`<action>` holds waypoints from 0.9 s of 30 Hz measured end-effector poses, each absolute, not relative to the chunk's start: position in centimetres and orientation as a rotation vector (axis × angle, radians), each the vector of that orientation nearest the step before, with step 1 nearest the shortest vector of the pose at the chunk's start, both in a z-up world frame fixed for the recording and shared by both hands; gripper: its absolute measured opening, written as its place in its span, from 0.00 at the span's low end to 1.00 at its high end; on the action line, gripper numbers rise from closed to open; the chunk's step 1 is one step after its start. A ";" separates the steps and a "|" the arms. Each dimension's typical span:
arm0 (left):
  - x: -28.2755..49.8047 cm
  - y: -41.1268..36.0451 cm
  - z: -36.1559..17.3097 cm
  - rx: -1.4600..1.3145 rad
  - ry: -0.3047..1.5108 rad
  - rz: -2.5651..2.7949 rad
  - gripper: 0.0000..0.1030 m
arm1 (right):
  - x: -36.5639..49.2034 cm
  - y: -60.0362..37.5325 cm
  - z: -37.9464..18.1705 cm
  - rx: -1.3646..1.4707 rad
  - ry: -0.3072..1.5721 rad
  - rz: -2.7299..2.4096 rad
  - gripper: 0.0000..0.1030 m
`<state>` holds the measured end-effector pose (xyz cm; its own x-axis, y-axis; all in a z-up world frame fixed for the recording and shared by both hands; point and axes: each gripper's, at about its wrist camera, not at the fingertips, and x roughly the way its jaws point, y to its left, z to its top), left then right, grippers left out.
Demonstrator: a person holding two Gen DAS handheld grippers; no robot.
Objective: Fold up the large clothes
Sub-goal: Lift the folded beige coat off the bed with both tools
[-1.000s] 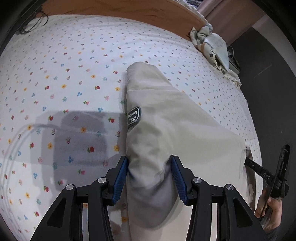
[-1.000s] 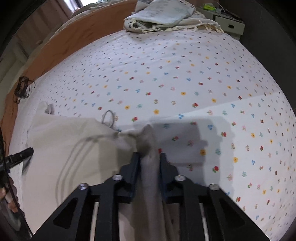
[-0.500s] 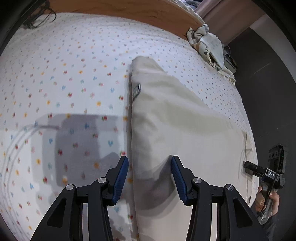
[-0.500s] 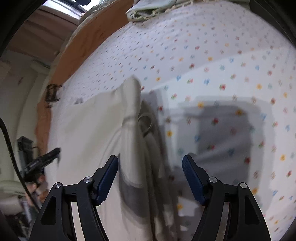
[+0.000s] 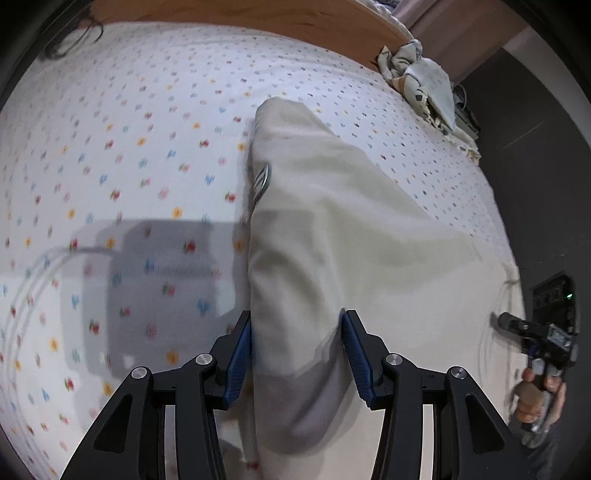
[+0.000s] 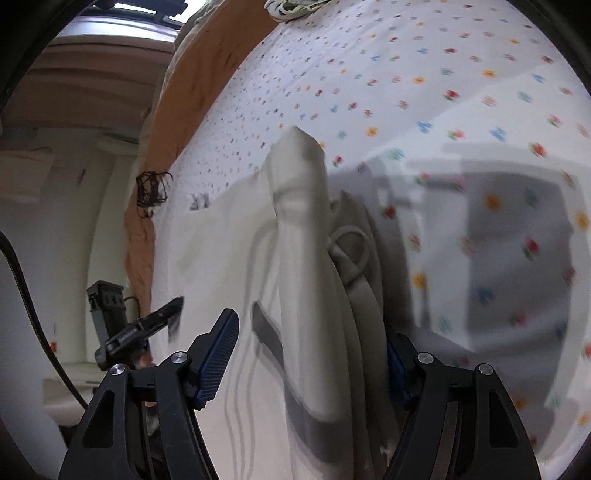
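Note:
A large beige garment [image 5: 332, 229] lies folded on a bed with a white flower-print sheet [image 5: 129, 147]. A grey label [image 5: 261, 177] shows on its left fold edge. My left gripper [image 5: 296, 354] is open, its blue pads either side of the near fold edge, just above the cloth. The right gripper [image 5: 532, 328] shows at the far right of that view. In the right wrist view the garment [image 6: 295, 236] bunches into a ridge with a drawstring loop [image 6: 351, 251]. My right gripper [image 6: 310, 354] is open wide around that ridge. The left gripper [image 6: 144, 325] shows at the left.
A crumpled patterned cloth [image 5: 421, 81] lies at the bed's far right corner. A wooden bed frame [image 5: 258, 14] runs along the far side. A tangle of black cord [image 6: 149, 190] lies at the bed edge. Dark floor [image 5: 535, 155] lies to the right.
My right gripper has opened, letting go of the garment's ridge, and has swung left. The garment has settled flatter on the bed. My left gripper has stayed open over the fold edge.

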<state>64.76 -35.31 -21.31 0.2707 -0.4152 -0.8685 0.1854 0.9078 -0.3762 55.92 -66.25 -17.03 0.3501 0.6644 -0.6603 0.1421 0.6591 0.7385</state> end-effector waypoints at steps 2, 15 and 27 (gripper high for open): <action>65.2 -35.9 -21.4 -0.182 1.227 -0.394 0.48 | 56.9 -66.0 -17.1 0.836 1.197 0.392 0.69; 64.3 -36.0 -18.5 -0.172 1.146 -0.387 0.18 | 56.6 -63.4 -13.4 0.707 1.141 0.300 0.16; 58.7 -35.1 -8.8 -0.181 0.983 -0.435 0.15 | 49.6 -61.3 -3.5 0.582 0.973 0.203 0.14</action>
<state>58.71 -35.07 -8.82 0.4773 -0.4343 -0.7639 0.2737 0.8996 -0.3404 49.61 -61.28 -3.51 0.5585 0.4139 -0.7189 0.0927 0.8301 0.5499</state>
